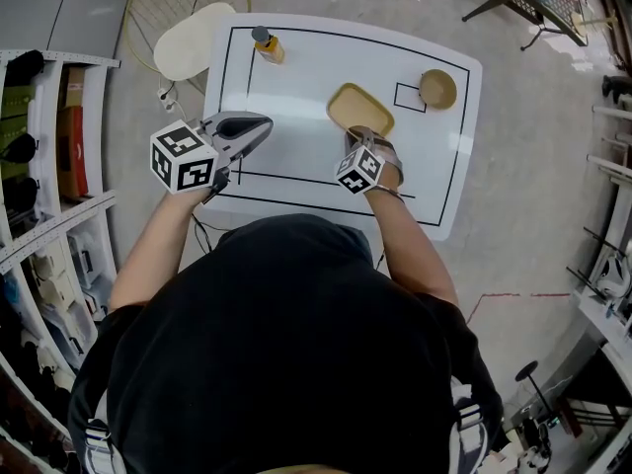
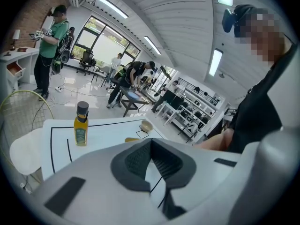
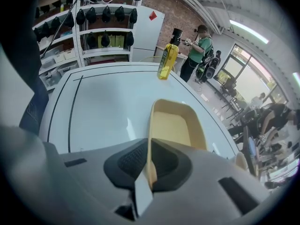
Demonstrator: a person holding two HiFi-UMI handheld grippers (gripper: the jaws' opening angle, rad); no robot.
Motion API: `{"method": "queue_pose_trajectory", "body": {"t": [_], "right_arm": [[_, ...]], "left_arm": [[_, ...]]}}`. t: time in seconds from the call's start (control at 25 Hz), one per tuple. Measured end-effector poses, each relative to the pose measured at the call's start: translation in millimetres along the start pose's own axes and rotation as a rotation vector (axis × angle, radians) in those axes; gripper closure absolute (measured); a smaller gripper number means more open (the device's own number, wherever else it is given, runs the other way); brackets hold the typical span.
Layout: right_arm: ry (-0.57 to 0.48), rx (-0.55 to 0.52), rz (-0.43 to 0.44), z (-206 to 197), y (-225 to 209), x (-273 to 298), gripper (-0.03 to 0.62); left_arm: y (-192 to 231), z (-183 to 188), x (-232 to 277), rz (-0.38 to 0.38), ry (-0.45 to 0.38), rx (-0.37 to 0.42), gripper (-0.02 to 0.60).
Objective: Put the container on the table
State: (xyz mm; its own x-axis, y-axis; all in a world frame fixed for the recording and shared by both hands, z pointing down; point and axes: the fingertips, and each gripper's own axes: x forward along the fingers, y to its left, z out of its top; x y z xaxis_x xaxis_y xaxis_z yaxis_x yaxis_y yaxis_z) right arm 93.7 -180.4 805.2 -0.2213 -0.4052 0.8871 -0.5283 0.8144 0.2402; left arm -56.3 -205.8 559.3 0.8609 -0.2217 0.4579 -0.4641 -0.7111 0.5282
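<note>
Container sits low at the middle of the white table, maybe resting on it already. The right gripper pinches its near rim, so letting go is left. The left gripper is pressed together, holding nothing.

Bright ceiling strip lights, crisp focus, heavy fisheye bending at edges.
</note>
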Motion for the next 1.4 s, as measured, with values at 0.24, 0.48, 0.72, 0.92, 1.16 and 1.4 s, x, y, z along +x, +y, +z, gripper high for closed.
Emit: {"method": "queue_pose_trajectory", "body": {"t": [0.24, 0.48, 0.72, 0.92, 1.16, 1.4], "right_arm": [[-0.003, -0.003, 0.008, 1.7, 0.8, 4.1, 0.574], [-0.01, -0.002, 0.01, 3.9, 0.5, 5.6, 0.574], [-0.014, 0.002, 0.012, 4.2, 0.8, 5.9, 0.574], [-0.014, 0.0, 0.013, 4.3, 0.8, 4.7, 0.574], [-0.01, 0.002, 0.018, 3.2, 0.7, 6.6, 0.574], [-0.002, -0.003, 0.01, 3.5, 0.8, 7.9, 0.571]], "left_arm": [[2.1, 1.4, 2.5, -0.001, 0.003, -0.002, 0.574], [0.1, 1.7, 6.5, -0.009, 0.005, 0.0, 0.574], [0.3, 0.8, 9.5, -0.013, 0.008, -0.001, 0.574], [-1.2, 2.0, 10.6, -0.018, 0.009, -0.001, 0.574], [-0.3, 0.2, 14.7, -0.025, 0.011, -0.006, 0.574], [-0.9, -2.0, 16.2, -0.034, 0.013, -0.012, 0.574]]}}
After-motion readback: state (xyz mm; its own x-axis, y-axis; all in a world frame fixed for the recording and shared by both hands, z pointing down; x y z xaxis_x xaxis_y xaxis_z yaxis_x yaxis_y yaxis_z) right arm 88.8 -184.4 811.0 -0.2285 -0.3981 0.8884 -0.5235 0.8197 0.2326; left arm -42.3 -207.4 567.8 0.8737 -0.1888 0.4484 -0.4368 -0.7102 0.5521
